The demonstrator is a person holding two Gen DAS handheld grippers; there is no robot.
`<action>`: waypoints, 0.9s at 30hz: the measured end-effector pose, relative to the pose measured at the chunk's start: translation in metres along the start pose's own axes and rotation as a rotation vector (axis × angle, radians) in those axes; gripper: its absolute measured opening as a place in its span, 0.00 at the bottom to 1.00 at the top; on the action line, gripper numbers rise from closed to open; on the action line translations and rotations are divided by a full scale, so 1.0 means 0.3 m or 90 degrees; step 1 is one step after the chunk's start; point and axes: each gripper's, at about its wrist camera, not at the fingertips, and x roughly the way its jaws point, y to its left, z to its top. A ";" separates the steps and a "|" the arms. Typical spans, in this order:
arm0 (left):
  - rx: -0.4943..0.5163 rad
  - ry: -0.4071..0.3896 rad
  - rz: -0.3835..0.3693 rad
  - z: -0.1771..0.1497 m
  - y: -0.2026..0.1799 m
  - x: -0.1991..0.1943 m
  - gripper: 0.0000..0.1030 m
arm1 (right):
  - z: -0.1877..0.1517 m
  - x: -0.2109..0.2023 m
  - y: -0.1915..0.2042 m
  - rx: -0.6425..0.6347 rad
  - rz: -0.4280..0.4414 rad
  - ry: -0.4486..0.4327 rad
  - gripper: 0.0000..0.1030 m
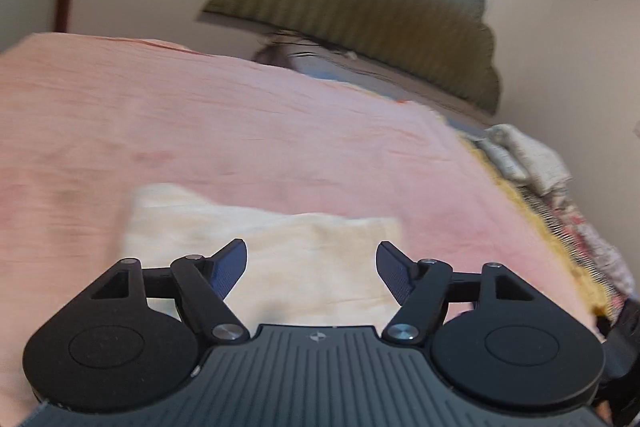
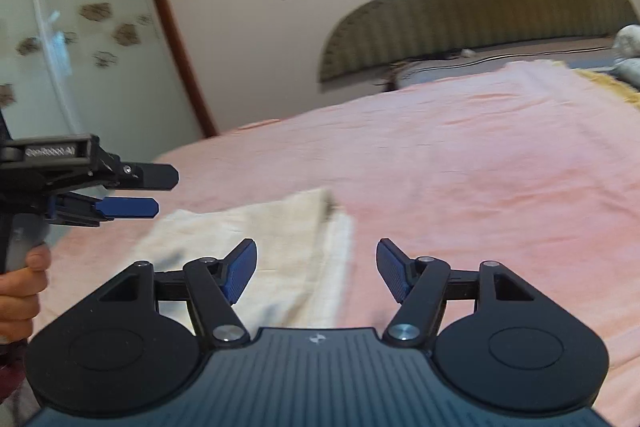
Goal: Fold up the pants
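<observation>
The pants (image 1: 280, 251) are cream-white and lie folded flat on the pink bed sheet (image 1: 240, 131), near the front edge. My left gripper (image 1: 312, 269) is open and empty, held just above their near part. In the right wrist view the pants (image 2: 280, 247) lie left of centre, with my right gripper (image 2: 316, 269) open and empty over their right edge. The left gripper (image 2: 164, 193) also shows at the far left of that view, held by a hand, raised above the pants' left end.
The pink sheet (image 2: 480, 167) covers most of the bed. An olive scalloped headboard (image 1: 380, 11) stands at the far end under a window. Pillows and patterned bedding (image 1: 532, 159) lie along the right side. A glass door (image 2: 80, 27) with a wooden frame is at left.
</observation>
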 end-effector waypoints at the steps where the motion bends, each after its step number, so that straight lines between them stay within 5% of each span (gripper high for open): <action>1: 0.003 -0.007 0.026 -0.015 0.043 -0.035 0.71 | -0.008 0.012 0.032 -0.006 0.025 0.008 0.64; 5: 0.046 -0.011 0.097 -0.116 0.180 -0.141 0.72 | -0.048 0.052 0.187 -0.110 0.099 0.045 0.66; 10: 0.070 0.028 0.085 -0.242 0.294 -0.219 0.72 | -0.144 0.051 0.390 -0.368 0.130 0.082 0.71; 14: 0.081 0.031 0.057 -0.281 0.298 -0.231 0.72 | -0.236 0.071 0.489 -0.498 0.099 0.102 0.71; 17: 0.096 0.017 0.055 -0.278 0.252 -0.218 0.72 | -0.235 0.098 0.466 -0.456 0.094 0.118 0.71; 22: 0.164 0.000 0.047 -0.262 0.133 -0.158 0.74 | -0.152 0.064 0.322 -0.277 0.092 0.089 0.71; 24: 0.183 0.011 0.033 -0.263 0.094 -0.129 0.74 | -0.155 0.094 0.268 -0.272 0.009 0.134 0.71; 25: 0.195 0.016 0.024 -0.268 0.074 -0.115 0.74 | -0.162 0.091 0.246 -0.287 -0.071 0.132 0.71; 27: 0.219 0.024 0.011 -0.277 0.039 -0.093 0.74 | -0.141 0.048 0.194 -0.238 -0.126 0.096 0.71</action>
